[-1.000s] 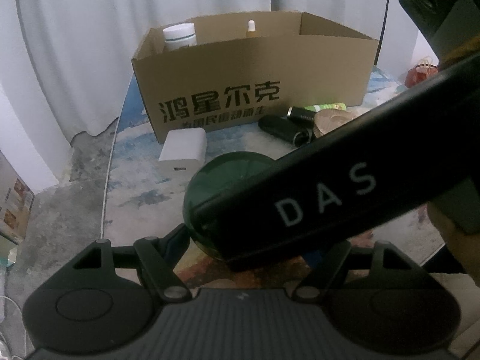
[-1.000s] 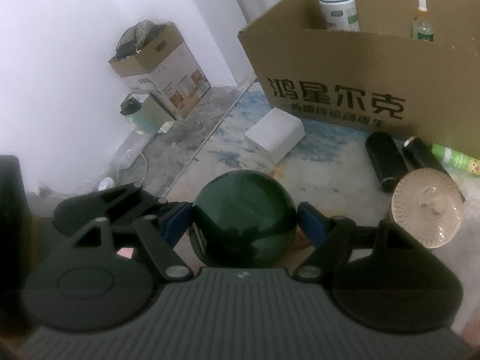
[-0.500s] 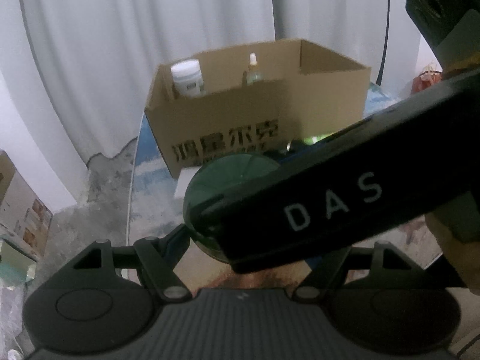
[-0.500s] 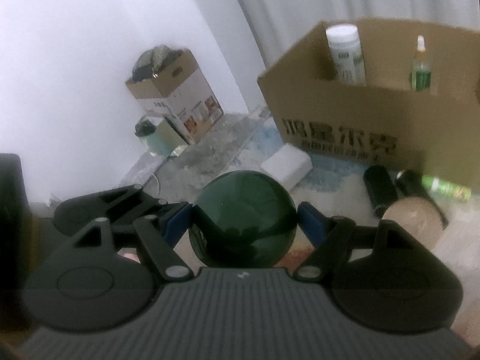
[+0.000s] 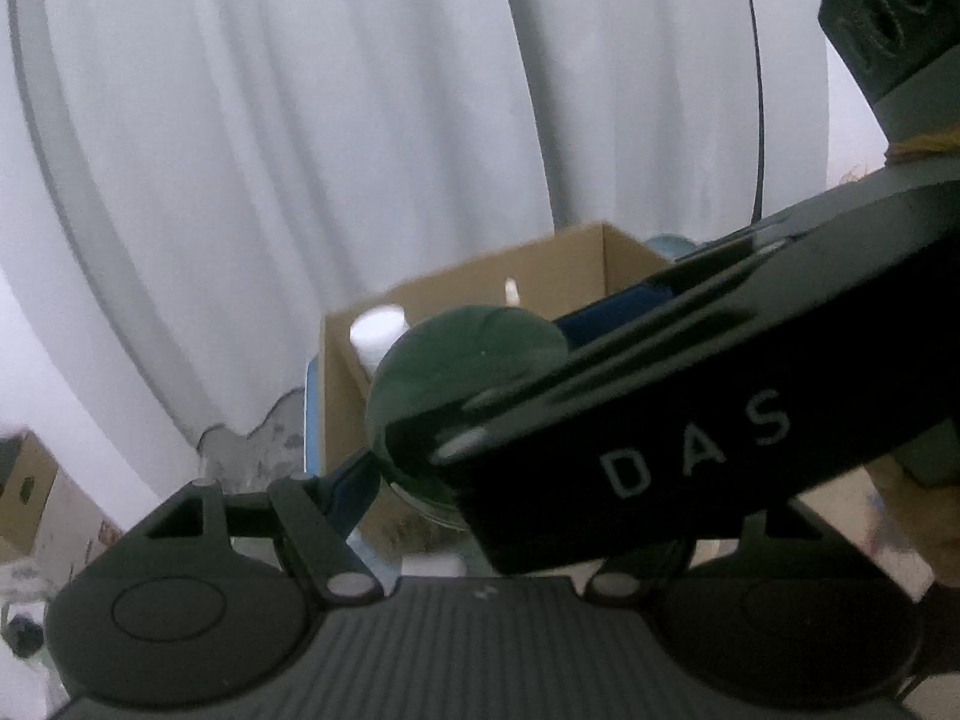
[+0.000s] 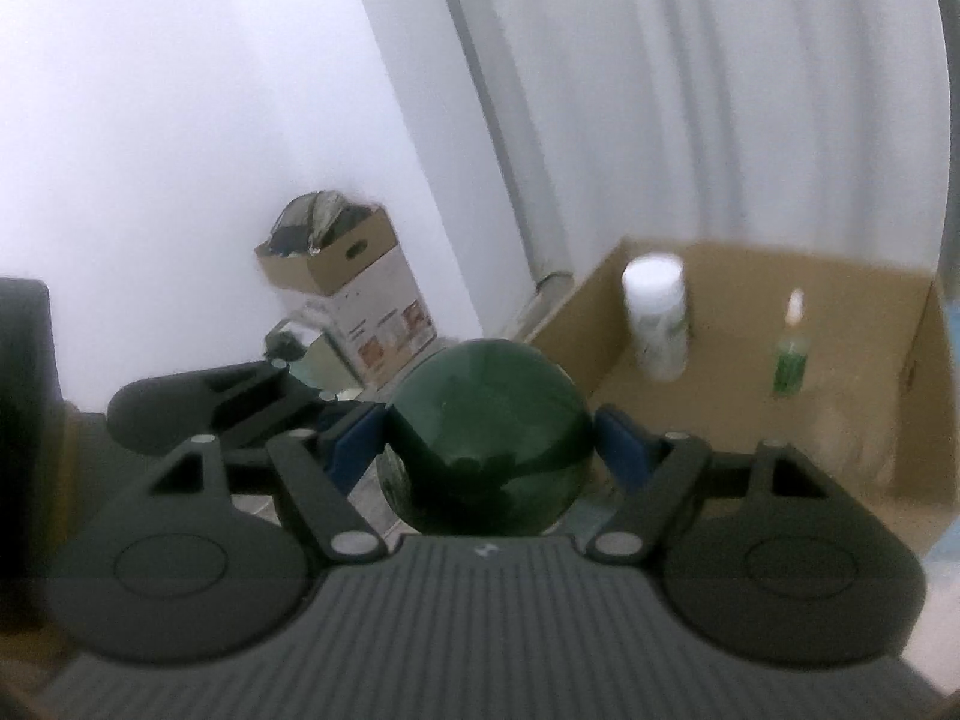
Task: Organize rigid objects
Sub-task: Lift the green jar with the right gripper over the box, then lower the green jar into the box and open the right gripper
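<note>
Where the left wrist view looks forward, a dark green ball (image 5: 462,372) is seen clamped by the left gripper (image 5: 480,420), with the right gripper's body crossing in front and the open cardboard box (image 5: 576,264) behind.

From the right wrist view, the ball is gripped between the 2 blue pads (image 6: 360,450) of the right gripper (image 6: 489,450). Inside the box stand a white bottle (image 6: 657,318) and a green dropper bottle (image 6: 791,348), apart.

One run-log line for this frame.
held: dark green ball | left gripper: clamped on ball | right gripper: clamped on ball | ahead: open cardboard box
</note>
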A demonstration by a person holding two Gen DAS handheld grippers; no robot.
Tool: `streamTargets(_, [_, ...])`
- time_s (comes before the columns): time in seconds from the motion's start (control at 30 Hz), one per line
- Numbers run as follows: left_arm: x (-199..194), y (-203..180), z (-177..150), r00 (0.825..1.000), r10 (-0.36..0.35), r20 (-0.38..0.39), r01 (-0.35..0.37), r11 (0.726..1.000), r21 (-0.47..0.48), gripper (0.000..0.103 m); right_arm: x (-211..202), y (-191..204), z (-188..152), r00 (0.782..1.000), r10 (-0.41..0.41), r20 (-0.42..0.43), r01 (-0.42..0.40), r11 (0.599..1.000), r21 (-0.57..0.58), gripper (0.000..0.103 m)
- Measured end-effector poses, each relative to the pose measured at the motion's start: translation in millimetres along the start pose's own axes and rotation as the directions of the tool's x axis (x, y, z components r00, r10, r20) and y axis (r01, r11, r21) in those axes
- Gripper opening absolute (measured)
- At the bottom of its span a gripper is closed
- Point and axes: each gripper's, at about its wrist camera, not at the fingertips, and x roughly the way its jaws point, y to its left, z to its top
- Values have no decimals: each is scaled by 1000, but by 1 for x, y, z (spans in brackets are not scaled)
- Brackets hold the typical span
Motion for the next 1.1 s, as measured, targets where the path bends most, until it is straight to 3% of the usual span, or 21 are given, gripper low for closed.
streamTargets(0.17, [41,18,37,997,-64,-42,63,997,-45,77,19,-31,40,999,-14,-35,15,1000,19,77])
streamTargets(0.37, [111,30,59,983,-121,-140,110,990,-84,77,68,-83,71,985,-6,-171,25,994,106,77])
streamTargets(0.57, [175,44,57,943,-210,-258,160,966,-201,77,127,-120,76,944,-5,-331,51,990,131,77])
streamTargets(0.7, [202,51,52,919,-232,-320,162,960,-231,77,157,-133,68,911,18,-411,51,986,157,77])
streamTargets(0.83, [213,56,44,899,-244,-362,162,957,-241,77,179,-138,64,883,38,-467,44,986,164,77])
streamTargets(1.1, [232,54,35,868,-252,-428,161,958,-238,77,207,-153,60,850,77,-521,27,982,188,77])
